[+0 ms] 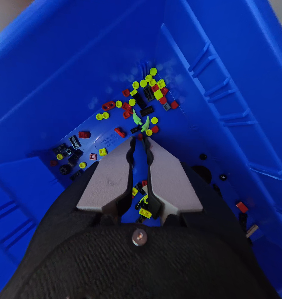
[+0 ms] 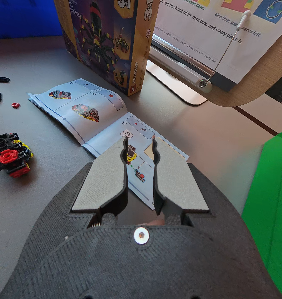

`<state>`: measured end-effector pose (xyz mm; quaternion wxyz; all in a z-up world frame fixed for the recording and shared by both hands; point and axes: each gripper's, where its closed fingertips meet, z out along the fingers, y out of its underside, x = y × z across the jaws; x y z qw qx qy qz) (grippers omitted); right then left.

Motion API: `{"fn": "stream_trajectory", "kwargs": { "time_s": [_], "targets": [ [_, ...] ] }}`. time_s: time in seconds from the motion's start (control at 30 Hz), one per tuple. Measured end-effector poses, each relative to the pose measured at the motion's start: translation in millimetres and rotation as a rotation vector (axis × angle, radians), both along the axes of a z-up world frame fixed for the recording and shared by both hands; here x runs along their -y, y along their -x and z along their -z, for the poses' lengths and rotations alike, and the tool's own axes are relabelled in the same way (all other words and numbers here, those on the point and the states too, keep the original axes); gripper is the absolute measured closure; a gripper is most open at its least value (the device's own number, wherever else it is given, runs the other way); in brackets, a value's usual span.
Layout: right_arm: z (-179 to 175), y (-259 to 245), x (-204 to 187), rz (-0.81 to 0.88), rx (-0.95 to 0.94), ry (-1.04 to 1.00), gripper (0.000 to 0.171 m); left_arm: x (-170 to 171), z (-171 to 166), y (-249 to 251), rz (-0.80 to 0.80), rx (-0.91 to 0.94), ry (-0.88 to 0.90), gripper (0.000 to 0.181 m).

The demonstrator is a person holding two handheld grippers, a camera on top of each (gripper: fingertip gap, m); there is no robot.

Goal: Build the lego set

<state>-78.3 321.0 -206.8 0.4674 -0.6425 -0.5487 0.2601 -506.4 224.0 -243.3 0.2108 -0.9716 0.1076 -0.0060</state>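
Reaching into blue bin [image 1: 88, 68], left gripper [image 1: 140, 138] fingers flanking small red piece [image 1: 139, 136]

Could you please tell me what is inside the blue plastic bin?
The blue plastic bin holds loose small bricks: yellow round studs, red pieces, black plates, two pale green horns. The left gripper hides pieces beneath it.

Left view: bin walls [image 1: 218, 80] hem in the pieces [image 1: 143, 100]. Right view: bare table [image 2: 39, 202] lower left; box [image 2: 104, 40], booklet [image 2: 91, 116] block upper centre.
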Motion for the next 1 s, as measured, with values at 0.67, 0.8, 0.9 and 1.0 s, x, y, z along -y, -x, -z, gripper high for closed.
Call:
{"fn": "stream_trajectory", "kwargs": {
  "time_s": [0.67,0.8,0.9,1.0],
  "targets": [
    [0,0,1,-0.004,0.003,0.001,0.146,-2,0,-1,-0.018,0.017,-0.002,0.177],
    [0,0,1,-0.006,0.001,0.001,0.146,1,-12,1,-0.015,0.0,-0.019,0.179],
    [0,0,1,-0.007,0.001,0.002,0.145,0,-25,-2,-0.01,-0.004,-0.059,0.179],
    [0,0,1,-0.008,0.002,-0.001,0.146,0,-28,-6,0.005,-0.012,-0.066,0.179]
  ]
}}
